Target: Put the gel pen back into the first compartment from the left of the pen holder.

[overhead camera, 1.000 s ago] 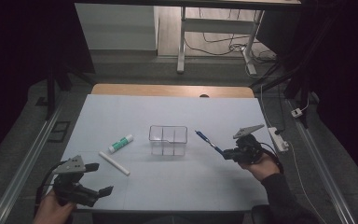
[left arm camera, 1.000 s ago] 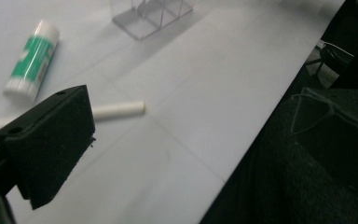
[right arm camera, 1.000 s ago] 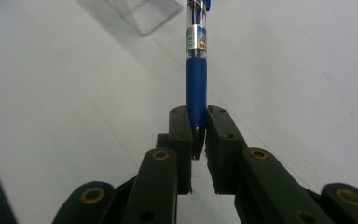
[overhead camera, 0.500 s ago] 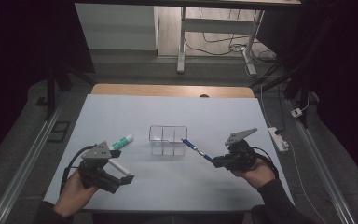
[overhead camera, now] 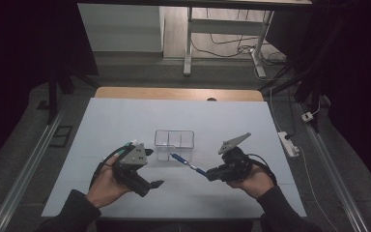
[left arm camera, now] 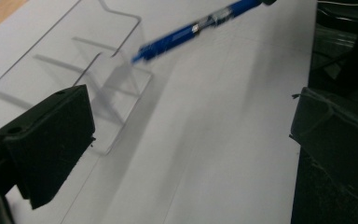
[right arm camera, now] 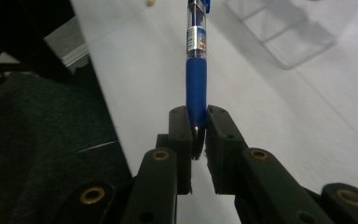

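Observation:
A blue pen point(overhead camera: 188, 164) is clamped at one end by my right gripper point(overhead camera: 208, 173), which is shut on it. The pen's free end points toward the clear divided box point(overhead camera: 174, 138) at mid-table. In the right gripper view the pen point(right arm camera: 196, 70) runs straight up from the gripper point(right arm camera: 198, 130), with the box point(right arm camera: 284, 32) at the upper right. My left gripper point(overhead camera: 150, 185) stands open and holds nothing, left of the pen and in front of the box. Its own view point(left arm camera: 191, 140) shows the pen point(left arm camera: 191, 30) hovering over the box's point(left arm camera: 65, 60) near corner. A white and green tube point(overhead camera: 122, 150) peeks out behind the left gripper.
The white table top point(overhead camera: 125, 116) ends in a wooden strip point(overhead camera: 178, 93) at the far side. A power strip point(overhead camera: 288, 144) lies on the floor to the right. A metal rail point(overhead camera: 24, 169) runs along the left. A dark sleeve point(right arm camera: 37, 140) lies left of the right gripper.
My left gripper has travelled right and inward from the front left corner to just in front of the box. The right gripper has carried the pen leftward toward the box.

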The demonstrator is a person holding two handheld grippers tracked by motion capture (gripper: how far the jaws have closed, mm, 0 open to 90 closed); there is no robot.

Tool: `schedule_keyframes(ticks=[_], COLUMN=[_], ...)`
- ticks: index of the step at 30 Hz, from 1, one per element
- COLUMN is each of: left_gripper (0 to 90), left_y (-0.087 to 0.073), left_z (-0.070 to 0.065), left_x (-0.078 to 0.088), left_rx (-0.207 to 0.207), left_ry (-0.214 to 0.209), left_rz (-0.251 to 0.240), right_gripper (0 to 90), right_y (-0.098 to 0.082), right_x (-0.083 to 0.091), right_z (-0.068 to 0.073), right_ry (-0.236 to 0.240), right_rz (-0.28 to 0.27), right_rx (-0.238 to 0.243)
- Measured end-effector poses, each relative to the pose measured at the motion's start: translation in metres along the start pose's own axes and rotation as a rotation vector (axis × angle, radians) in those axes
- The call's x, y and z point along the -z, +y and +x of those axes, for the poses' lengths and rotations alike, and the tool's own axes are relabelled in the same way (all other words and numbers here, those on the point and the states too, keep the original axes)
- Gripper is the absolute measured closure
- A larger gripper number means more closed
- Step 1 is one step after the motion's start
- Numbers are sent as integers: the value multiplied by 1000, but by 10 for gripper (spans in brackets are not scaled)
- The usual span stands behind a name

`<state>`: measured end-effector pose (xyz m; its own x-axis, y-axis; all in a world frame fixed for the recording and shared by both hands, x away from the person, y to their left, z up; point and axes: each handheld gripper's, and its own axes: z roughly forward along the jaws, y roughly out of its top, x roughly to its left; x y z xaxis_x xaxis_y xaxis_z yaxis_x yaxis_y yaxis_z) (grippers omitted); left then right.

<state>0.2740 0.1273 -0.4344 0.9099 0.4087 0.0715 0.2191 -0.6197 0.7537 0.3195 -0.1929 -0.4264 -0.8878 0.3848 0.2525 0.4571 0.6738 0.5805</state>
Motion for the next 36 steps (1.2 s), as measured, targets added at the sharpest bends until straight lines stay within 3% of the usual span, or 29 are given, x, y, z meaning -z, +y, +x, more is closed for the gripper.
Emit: schedule_keyframes(ticks=[11, 18, 28, 36], left_gripper=[10, 49, 339, 550], left_y=[30, 35, 36, 37], left_z=[-7, -11, -15, -18], left_x=[-38, -55, -61, -62], left_rx=[-143, -198, -299, -416], left_ry=[-63, -77, -95, -112], left_rz=[52, 87, 102, 143], right_gripper=[809, 809, 809, 809], right_y=[15, 21, 24, 25], right_x=[-16, -20, -24, -26], right_z=[11, 14, 16, 18], right_ry=[57, 85, 113, 120], right_rz=[59, 75, 99, 109], right_rx=[16, 22, 28, 21])
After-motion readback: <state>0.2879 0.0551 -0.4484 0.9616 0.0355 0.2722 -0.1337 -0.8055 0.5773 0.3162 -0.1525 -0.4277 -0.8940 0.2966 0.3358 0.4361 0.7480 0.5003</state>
